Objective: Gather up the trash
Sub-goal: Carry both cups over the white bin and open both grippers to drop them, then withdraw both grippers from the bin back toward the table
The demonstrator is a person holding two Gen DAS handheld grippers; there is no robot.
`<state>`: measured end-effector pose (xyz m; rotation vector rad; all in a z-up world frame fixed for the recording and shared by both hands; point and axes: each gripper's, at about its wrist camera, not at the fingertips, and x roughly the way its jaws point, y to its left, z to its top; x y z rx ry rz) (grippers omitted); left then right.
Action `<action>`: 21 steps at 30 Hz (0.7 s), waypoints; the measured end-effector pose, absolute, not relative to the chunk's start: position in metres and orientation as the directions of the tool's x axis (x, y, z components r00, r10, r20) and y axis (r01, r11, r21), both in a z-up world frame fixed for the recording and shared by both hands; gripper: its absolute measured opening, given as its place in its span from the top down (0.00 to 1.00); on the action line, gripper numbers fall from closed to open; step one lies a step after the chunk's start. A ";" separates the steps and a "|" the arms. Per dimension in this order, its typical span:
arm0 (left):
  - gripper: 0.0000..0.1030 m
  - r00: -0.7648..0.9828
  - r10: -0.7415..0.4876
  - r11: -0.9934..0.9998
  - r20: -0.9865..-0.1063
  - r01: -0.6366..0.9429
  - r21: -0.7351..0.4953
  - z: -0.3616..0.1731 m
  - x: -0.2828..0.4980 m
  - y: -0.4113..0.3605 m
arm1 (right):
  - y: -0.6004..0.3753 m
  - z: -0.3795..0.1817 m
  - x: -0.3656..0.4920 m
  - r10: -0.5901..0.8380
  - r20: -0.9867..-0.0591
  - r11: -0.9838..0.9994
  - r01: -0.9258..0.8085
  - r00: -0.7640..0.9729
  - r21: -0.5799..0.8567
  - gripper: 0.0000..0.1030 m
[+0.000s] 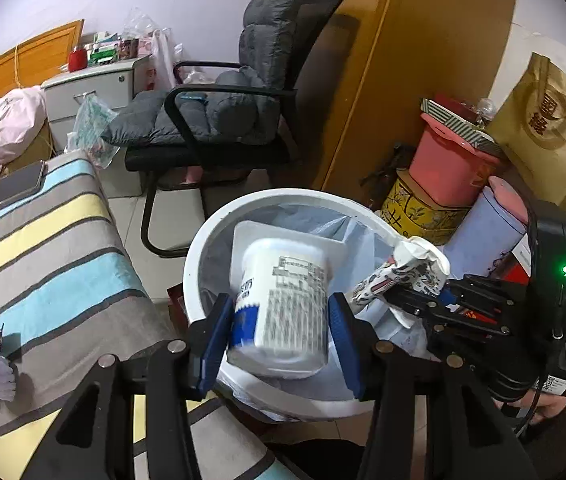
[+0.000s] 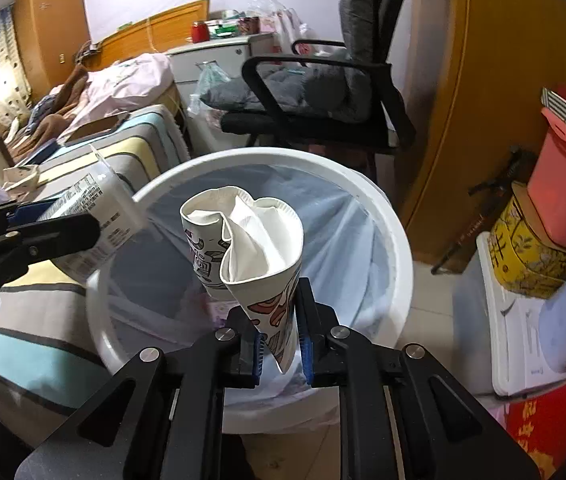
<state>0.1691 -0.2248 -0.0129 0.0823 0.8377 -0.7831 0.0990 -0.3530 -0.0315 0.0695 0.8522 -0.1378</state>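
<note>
While the left tool [image 1: 279,320] clamps a white printed plastic tub [image 1: 283,304], the right tool [image 2: 281,344] pinches a crushed patterned paper cup [image 2: 251,248], both above the round white lined bin [image 2: 383,216]. Only the left view shows the phone [image 1: 15,184] on the striped bed [image 1: 55,248] beyond.

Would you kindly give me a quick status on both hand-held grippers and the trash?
Left hand-held gripper shut on yogurt cup. Right hand-held gripper shut on crushed paper cup. Both over lined white bin. Nothing blocking.
</note>
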 end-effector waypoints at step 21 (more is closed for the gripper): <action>0.39 0.481 -0.568 0.759 -0.667 0.620 -0.199 0.001 0.158 -0.193 | -0.345 -0.015 0.089 -0.106 -0.699 0.984 0.177 0.707 0.030 0.52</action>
